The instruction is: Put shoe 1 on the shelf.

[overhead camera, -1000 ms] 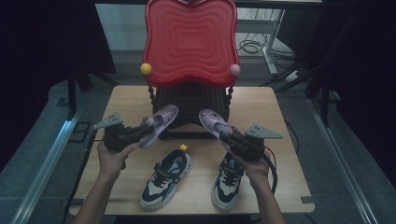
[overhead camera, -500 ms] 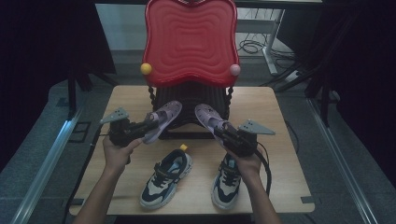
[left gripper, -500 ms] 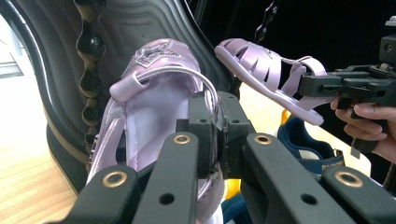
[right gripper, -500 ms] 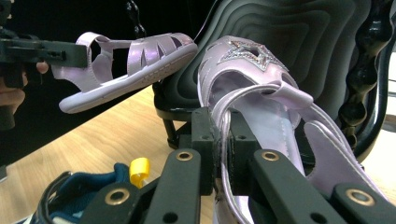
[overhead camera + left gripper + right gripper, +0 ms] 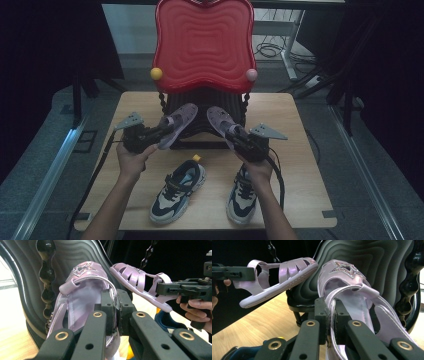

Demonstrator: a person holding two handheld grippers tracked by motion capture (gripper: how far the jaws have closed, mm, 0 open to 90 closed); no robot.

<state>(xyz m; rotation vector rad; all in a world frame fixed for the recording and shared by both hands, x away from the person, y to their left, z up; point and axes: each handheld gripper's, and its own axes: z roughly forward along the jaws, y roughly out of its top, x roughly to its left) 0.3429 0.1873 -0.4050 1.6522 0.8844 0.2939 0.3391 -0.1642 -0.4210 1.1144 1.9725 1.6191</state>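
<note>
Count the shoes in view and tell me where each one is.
4. One purple sandal is clamped in the left tongs, the other purple sandal in the right tongs. Two sneakers sit on the table: left sneaker, right sneaker.

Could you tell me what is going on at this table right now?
A person holds a gripper in each hand, and each is clamped on a purple sandal. The left gripper grips the left sandal by its side strap, and the right gripper holds the right sandal the same way. Both sandals are lifted, toes toward the dark ridged base of the red shoe stand. A pair of sneakers sits on the wooden table nearer the person.
</note>
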